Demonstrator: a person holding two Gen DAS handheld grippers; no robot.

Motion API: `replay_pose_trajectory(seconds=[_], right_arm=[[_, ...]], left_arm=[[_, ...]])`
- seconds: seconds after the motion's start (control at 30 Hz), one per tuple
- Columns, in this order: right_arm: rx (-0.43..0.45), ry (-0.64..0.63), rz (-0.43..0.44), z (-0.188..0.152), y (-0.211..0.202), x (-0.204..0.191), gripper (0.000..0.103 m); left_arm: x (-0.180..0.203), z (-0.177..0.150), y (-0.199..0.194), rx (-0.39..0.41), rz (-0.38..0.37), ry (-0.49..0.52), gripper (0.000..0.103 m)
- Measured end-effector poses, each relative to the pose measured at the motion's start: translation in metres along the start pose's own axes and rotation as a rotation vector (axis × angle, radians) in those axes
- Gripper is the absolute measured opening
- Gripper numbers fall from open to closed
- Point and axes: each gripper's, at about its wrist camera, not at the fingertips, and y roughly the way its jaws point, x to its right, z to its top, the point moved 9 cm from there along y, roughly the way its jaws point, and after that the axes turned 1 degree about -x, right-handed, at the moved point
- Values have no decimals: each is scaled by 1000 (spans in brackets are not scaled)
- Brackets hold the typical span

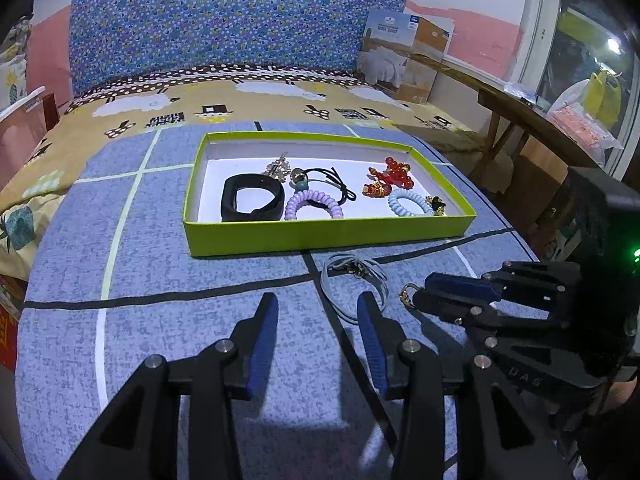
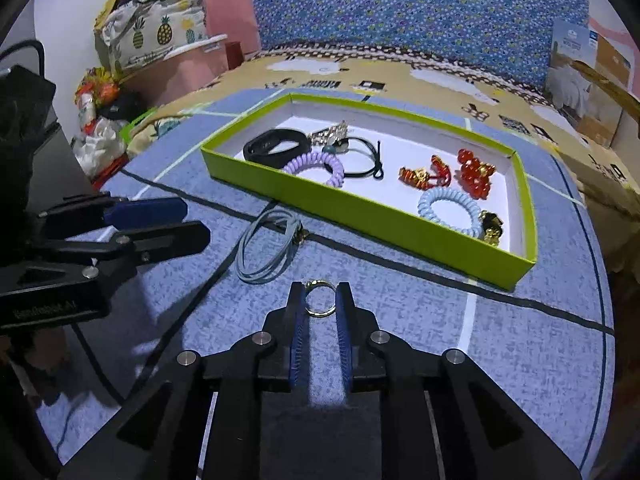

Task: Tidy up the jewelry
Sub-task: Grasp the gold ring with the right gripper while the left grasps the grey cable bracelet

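My right tool [image 2: 321, 300] pinches a thin gold metal ring [image 2: 320, 298] above the speckled blue desk [image 2: 520, 340], my left tool [image 1: 318, 312] gapes beside a looped grey cord [image 1: 352, 280], near the green cardboard tray [image 1: 320, 236].

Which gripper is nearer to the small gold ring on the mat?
Right. The right gripper has the gold ring between its fingertips. The left gripper is open, off to the side, with the grey cord bracelet nearer to it.

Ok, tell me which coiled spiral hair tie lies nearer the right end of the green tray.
The pale blue coiled hair tie, beside the gold charm; the purple coiled hair tie lies mid-tray, next to the black band.
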Motion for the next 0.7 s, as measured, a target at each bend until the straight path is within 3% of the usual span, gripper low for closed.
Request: replay_pose_trajectory(seconds=[0.7], right_arm=[[-32,-45,4,2,11,-5,24]], left_arm=[[-6,0,1,-2,1,-18,43]])
